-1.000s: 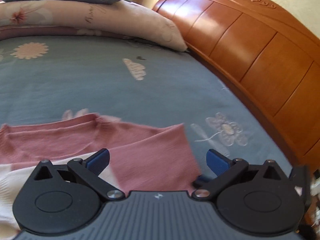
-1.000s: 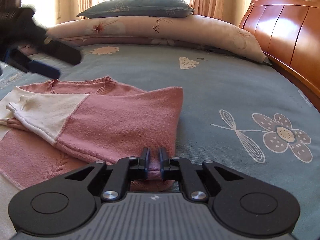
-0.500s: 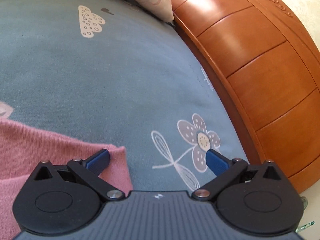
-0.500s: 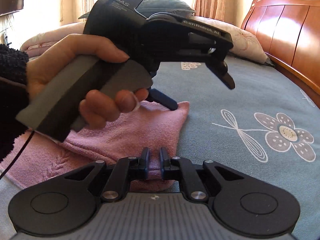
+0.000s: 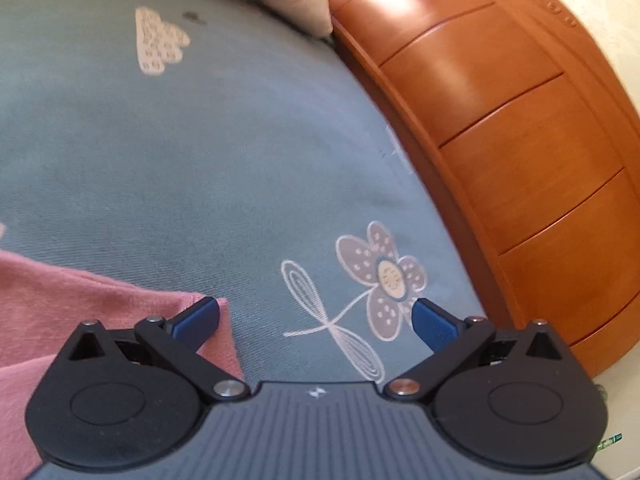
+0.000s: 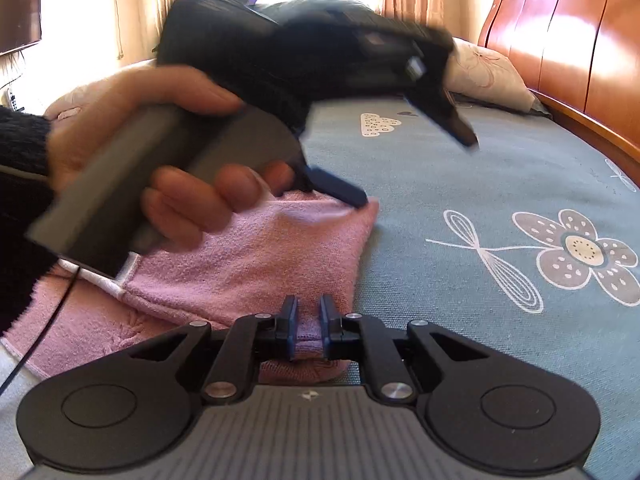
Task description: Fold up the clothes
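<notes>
On the left of my right wrist view, a person's hand holds my left gripper over the far corner of a pink knitted sweater lying on a blue-grey flowered bedspread. Its jaws stand wide apart; one blue fingertip sits at that corner, touching or just above it, I cannot tell which, and nothing is pinched between them. The sweater looks already partly folded, with a layer doubled over and a white-edged panel showing beneath. Nearer me, my right gripper is clamped on the sweater's near corner, pink fabric visible between its almost-closed pads. To the right, the bedspread is bare up to the wooden headboard. I judge the fold about midway: one corner gripped, the other not yet taken, and the next fold-over still to do.
</notes>
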`<state>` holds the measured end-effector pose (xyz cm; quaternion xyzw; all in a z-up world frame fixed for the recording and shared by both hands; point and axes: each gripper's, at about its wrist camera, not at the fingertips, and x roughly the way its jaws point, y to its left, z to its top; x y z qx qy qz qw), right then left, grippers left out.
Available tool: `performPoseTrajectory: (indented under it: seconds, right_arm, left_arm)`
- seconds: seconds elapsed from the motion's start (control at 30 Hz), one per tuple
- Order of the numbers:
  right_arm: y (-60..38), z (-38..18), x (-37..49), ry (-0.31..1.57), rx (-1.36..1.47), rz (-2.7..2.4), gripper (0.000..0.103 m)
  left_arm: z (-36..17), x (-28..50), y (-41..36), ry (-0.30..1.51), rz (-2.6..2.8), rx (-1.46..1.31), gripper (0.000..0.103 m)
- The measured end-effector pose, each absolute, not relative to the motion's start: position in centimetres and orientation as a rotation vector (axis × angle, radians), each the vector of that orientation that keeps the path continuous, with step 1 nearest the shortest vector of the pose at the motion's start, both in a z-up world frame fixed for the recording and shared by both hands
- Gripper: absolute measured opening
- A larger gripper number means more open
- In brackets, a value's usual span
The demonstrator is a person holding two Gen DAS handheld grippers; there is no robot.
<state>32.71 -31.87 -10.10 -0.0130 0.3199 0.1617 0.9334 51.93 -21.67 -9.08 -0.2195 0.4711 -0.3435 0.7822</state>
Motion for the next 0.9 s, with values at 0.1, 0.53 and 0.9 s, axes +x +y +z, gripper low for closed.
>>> performPoseTrajectory:
  seconds: [0.1,0.53,0.9]
  right_arm:
    - [-31.8,-10.1,32.8,0.652,-0.03,0.331,0.014]
    - [-32.4,-10.3,33.4,0.65,-0.022,0.334,0.015]
    - [-32.4,-10.5,33.9,0.641,-0.037,0.333,0.017]
  left_arm:
    - [-9.0,52.2,-22.5,1.011,-0.732,-0.452,0.101]
    - [-7.6,46.5,-19.4,1.058,-0.797,-0.41,0.102]
    - [-7.5,47.6,-19.0,1.0,-0.75,-0.482,0.102]
